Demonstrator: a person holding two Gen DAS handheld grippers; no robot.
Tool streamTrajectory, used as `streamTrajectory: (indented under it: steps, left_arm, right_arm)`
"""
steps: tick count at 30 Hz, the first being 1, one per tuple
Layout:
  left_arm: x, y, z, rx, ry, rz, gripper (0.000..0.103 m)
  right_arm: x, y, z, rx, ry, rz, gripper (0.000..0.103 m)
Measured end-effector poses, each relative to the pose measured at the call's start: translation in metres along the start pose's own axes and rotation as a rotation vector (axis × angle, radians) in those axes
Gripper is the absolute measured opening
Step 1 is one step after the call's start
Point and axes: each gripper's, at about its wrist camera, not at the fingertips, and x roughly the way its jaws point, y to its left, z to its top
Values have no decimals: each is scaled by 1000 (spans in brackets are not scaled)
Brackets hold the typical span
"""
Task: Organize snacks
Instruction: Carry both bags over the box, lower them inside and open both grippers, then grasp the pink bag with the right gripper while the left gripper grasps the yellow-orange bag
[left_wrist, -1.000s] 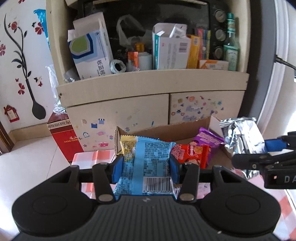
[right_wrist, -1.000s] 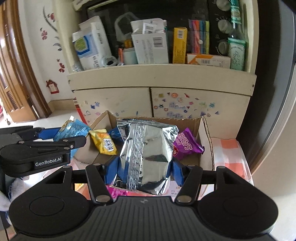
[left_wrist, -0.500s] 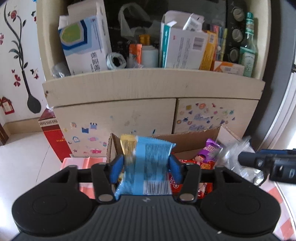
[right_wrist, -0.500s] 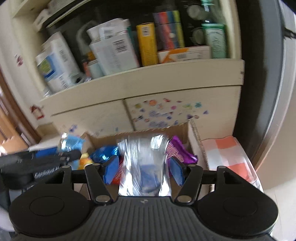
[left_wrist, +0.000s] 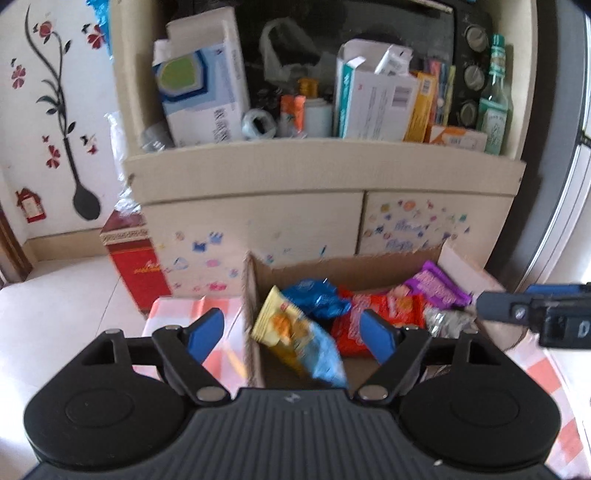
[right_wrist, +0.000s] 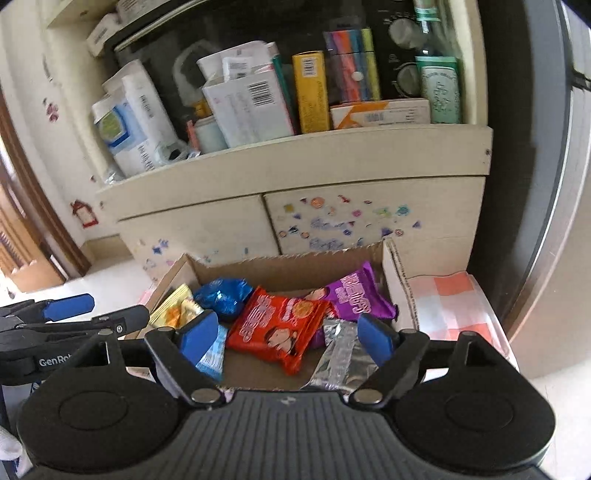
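Both my grippers spread, snacks in the cardboard box (right_wrist: 391, 266)

Left gripper (left_wrist: 293, 330) and right gripper (right_wrist: 282, 338) gape empty; silver packet (right_wrist: 341, 352) at near right edge, blue-yellow packet (left_wrist: 301, 341) near left wall: light, crinkly, slippery, so I'd pinch sealed ends.

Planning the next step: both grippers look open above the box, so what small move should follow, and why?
Probably lift both away: the left gripper and right gripper are open, and the blue-yellow packet and silver packet lie in the cardboard box.
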Motion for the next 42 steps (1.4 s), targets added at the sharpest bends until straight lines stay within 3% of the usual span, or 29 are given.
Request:
streamTrajectory:
  steps: [23,33,42]
  left_arm:
    - [-53,45,-52,-45,83,44,81]
    - [-66,50,-78,3,122,41,81]
    - [-49,50,-95,80,197,37,81]
  right_arm:
    - [-13,27,-26,-95,81,55,90]
    - [-11,37,-41,-126,157,102,90]
    - [7,43,-60,-165,282,120,92]
